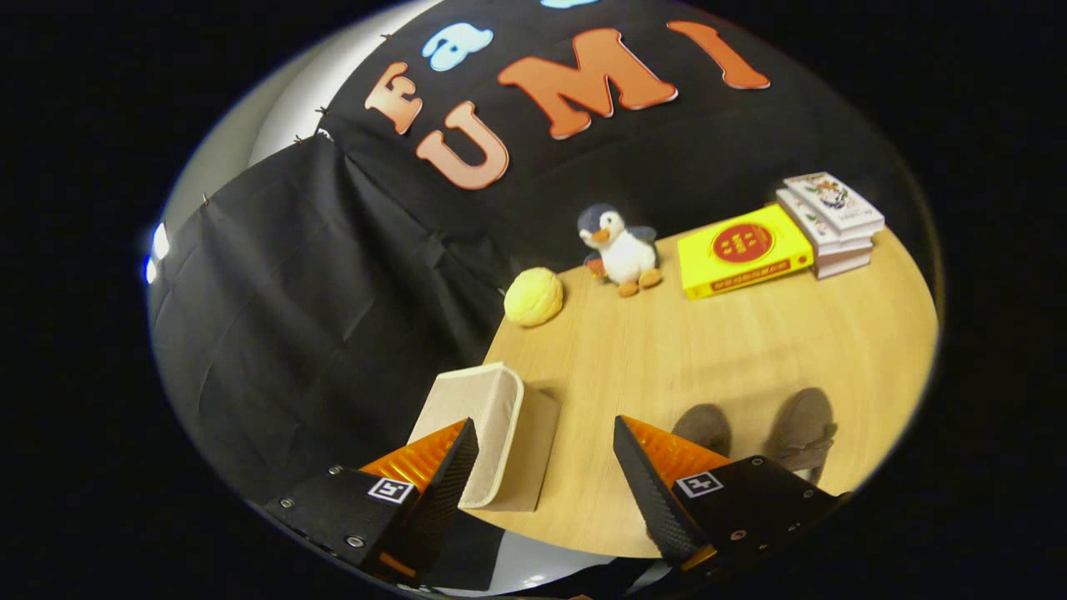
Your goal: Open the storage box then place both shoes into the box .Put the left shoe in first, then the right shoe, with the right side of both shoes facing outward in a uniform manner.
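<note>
Gripper (546, 467) fingers spread wide, holding nothing, above the table (667, 367) near edge; beige storage box (488, 433), closed, lower centre-left just past the left finger; two grey shoes (758, 433) lower right beyond the right finger.

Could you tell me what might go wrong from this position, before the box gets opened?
1. The box sits at the table edge; a push on its lid might slide it off.
2. The open gripper holds nothing, and one finger overlaps the box, so closing now could snag it.
3. The shoes lie partly behind the other finger, so picking the left one first may be error-prone.
</note>
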Tool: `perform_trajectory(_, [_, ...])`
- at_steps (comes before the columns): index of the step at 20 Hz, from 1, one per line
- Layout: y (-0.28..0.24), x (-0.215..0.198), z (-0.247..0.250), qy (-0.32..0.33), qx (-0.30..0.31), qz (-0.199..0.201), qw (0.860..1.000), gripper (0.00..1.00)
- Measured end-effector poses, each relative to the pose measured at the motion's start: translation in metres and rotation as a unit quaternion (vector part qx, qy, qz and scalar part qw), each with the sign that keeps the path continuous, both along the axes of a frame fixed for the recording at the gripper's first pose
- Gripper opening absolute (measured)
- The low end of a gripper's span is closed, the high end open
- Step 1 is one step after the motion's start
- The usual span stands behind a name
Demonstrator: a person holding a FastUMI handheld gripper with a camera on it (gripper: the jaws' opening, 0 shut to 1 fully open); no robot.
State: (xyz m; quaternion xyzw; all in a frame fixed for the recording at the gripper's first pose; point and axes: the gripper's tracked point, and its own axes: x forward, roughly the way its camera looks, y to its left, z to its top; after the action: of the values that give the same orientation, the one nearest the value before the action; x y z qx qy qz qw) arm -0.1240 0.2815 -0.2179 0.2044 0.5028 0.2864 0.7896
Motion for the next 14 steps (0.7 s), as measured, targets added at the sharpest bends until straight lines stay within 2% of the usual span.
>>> perform_trajectory(6, [0.067, -0.050, -0.044, 0.121, 0.045, 0.054, 0.990, 0.98])
perform_trajectory(11, [0.115, -0.078, -0.069, 0.163, 0.067, 0.107, 0.979, 0.98])
perform_trajectory(14, [0.131, -0.091, -0.091, 0.189, 0.054, 0.125, 0.973, 0.98])
